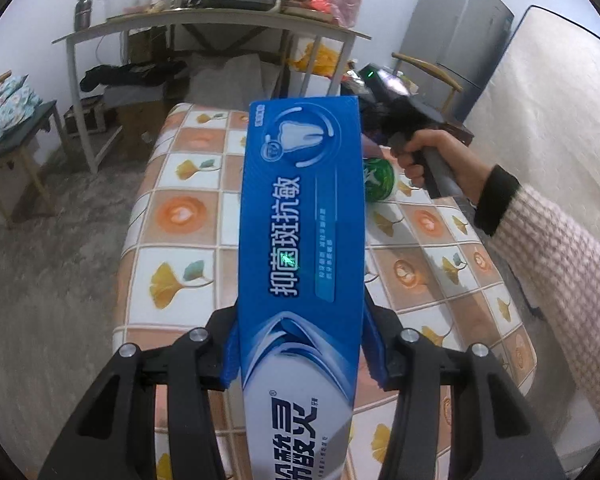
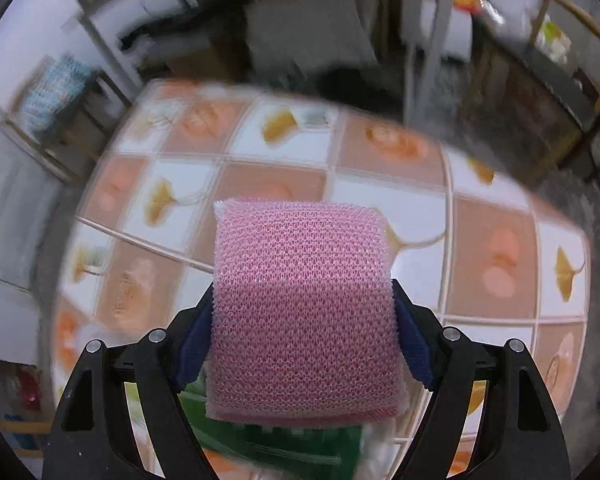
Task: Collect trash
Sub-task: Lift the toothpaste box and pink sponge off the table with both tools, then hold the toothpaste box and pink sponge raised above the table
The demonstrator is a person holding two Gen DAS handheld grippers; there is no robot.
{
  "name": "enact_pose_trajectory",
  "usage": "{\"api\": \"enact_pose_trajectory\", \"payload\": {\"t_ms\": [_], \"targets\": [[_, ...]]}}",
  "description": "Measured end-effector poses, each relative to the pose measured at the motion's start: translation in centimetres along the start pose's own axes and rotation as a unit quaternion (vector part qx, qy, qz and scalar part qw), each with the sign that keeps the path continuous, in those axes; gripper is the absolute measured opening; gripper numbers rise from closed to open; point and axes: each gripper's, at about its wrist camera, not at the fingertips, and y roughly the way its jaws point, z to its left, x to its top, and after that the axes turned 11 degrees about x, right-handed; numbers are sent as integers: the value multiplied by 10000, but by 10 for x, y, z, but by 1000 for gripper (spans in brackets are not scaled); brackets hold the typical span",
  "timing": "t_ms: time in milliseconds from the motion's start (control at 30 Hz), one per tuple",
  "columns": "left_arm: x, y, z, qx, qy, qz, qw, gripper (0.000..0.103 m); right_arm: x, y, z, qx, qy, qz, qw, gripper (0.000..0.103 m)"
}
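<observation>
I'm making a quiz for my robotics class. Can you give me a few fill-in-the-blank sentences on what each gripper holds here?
1. The left gripper holds a toothpaste box whose main colour is ____.
2. The right gripper holds a mesh sponge coloured ____.
3. The tablecloth has a pattern of ____ squares.

Missing words: blue; pink; orange and white

The left gripper [image 1: 300, 344] clamps a long blue toothpaste box [image 1: 300, 248] between its blue pads [image 1: 230, 356], the box running forward over a table covered by a tiled cloth with ginkgo leaves [image 1: 180, 220]. To the right, a hand [image 1: 424, 156] in a pink knit sleeve [image 1: 560, 260] grips the handle of the right gripper [image 1: 384, 92], with a green object [image 1: 378, 178] showing just beside the box's edge. Beyond stands a cluttered desk [image 1: 204, 26] and a grey fridge [image 1: 460, 36].
</observation>
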Motion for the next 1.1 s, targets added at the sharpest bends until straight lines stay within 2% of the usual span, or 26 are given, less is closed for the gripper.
{"api": "enact_pose_trajectory", "payload": {"t_ms": [33,167,433,533,767,933,1100], "targets": [[-2,-1,3,8,-27,1,10000,48,-2,11,0,-16,17,304,9995,75],[-9,-8,17,7,-204,-70,9998,48,-26,8,-1,161,71,671,9976,75],[-28,-17,34,-258,-608,-36,9978,48,-113,-45,14,460,-316,735,9957,75],[-32,-21,34,-300,-670,-40,9973,48,-132,-53,25,662,-309,743,9946,75],[-36,-32,37,-247,-699,-129,9972,48,-152,-54,62,1210,-358,909,9878,75],[-39,-32,40,-224,-751,-115,9969,48,-152,-59,75,1275,-445,895,9868,75],[-40,-34,44,-244,-807,-136,9963,48,-147,-61,73,1100,-419,776,9900,75]]}}
